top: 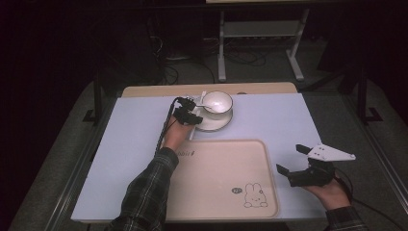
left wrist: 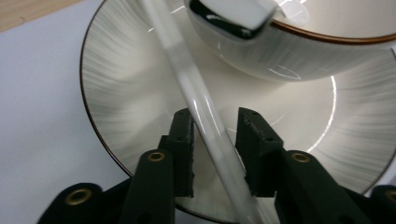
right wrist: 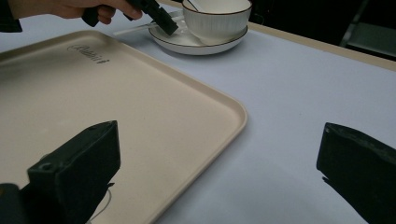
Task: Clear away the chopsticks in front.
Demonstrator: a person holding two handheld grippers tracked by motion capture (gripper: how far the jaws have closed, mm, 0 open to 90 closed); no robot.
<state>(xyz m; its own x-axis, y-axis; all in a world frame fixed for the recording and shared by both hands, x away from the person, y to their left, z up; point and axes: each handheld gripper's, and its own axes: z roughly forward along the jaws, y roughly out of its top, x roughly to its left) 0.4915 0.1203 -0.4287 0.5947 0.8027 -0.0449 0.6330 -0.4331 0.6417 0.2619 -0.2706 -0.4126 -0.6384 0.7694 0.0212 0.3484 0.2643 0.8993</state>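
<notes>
- Where the surface (top: 120, 144) meets the person's side, its near edge runs under both forearms, and a pale lilac sheet covers it out to a wooden strip along the far edge.
- Nearest, the right gripper (top: 292, 160) rests in the hand over the right edge of the surface, its fingers (right wrist: 79, 158) spread wide with nothing between them; in the right gripper view they frame bare sheet and the tray's corner.
- The beige tray (top: 216, 202), printed with a rabbit, lies flat at the near middle, one side close to the near edge, with bare sheet to its left and right.
- Beyond the tray, the left gripper (top: 193, 117) reaches to the saucer (top: 214, 126); its fingers (left wrist: 183, 140) stand on either side of a white spoon handle (left wrist: 205, 126) with a small gap on each side, so they are not yet pinching it.
- The spoon handle slants across the saucer's left part, its upper end resting on the rim of the cup (top: 216, 102), which stands on the saucer.
- Saucer and cup sit near the far edge, at the middle; wide open sheet lies to their left and right.
- Past the far edge, the room is dark: grey carpet, cables and a white frame (top: 260, 38) on the floor.
</notes>
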